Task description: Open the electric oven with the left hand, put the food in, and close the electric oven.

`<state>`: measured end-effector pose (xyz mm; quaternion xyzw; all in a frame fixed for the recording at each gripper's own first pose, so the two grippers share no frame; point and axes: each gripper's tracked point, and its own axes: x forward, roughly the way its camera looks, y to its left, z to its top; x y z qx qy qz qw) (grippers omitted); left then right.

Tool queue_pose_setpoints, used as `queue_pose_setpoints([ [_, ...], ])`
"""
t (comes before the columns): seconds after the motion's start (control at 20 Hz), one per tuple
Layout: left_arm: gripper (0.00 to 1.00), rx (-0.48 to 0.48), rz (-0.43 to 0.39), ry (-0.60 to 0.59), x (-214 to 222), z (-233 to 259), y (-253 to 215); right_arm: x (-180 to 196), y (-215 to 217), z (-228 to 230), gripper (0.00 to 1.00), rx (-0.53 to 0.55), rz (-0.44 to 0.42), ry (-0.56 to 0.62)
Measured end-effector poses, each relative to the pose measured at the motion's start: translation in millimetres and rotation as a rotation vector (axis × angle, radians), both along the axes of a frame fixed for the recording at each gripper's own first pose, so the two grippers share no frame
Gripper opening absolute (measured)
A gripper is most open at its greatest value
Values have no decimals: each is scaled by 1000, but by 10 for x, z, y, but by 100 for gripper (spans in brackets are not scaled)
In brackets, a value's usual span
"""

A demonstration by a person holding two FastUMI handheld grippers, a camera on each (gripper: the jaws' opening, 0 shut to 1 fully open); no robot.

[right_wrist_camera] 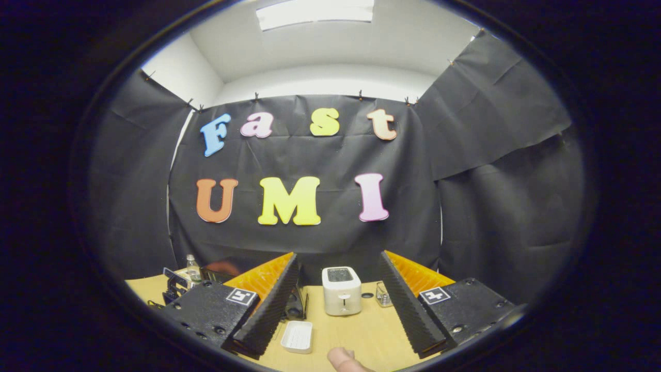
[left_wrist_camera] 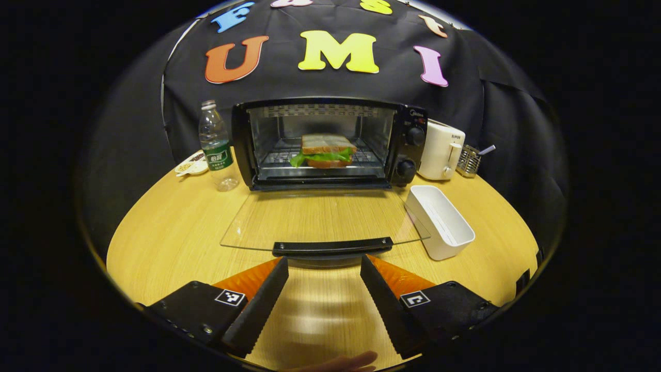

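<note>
Sandwich (left_wrist_camera: 326, 150) was in, left gripper (left_wrist_camera: 324, 297) jaws apart at the fragile glass door's stiff handle (left_wrist_camera: 332, 247)—best grab point.

Blk oven (left_wrist_camera: 330, 144), wht toaster (left_wrist_camera: 440, 150), prob. beige tabletop (left_wrist_camera: 170, 243)

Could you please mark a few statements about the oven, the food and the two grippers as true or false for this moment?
1. The oven door is shut. False: it lies folded down and open.
2. The sandwich sits on the rack inside the oven. True.
3. The left gripper is clamped on the door handle. False: its fingers are spread, just short of the handle.
4. The white tray is empty. True.
5. The water bottle lies on its side. False: it stands upright beside the oven.
6. The right gripper is open and holds nothing. True.
</note>
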<state>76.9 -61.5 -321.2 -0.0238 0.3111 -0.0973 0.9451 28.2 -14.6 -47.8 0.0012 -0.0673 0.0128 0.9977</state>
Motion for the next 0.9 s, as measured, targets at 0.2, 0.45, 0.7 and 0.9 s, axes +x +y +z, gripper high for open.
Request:
queue_pose_setpoints([
  [0.2, 95, 24, 16, 47, 53, -134, -8, 85, -136, -182, 99, 44, 33, 39],
  [0.45, 95, 77, 15, 70, 140, -230, -77, 226, -270, -343, 99, 74, 48, 76],
  [0.7, 96, 81, 19, 71, 197, -220, -104, 319, -325, -446, 99, 106, 55, 99],
  [0.9, 96, 52, 43, 69, 213, -144, -115, 329, -286, -475, 100, 113, 68, 113],
])
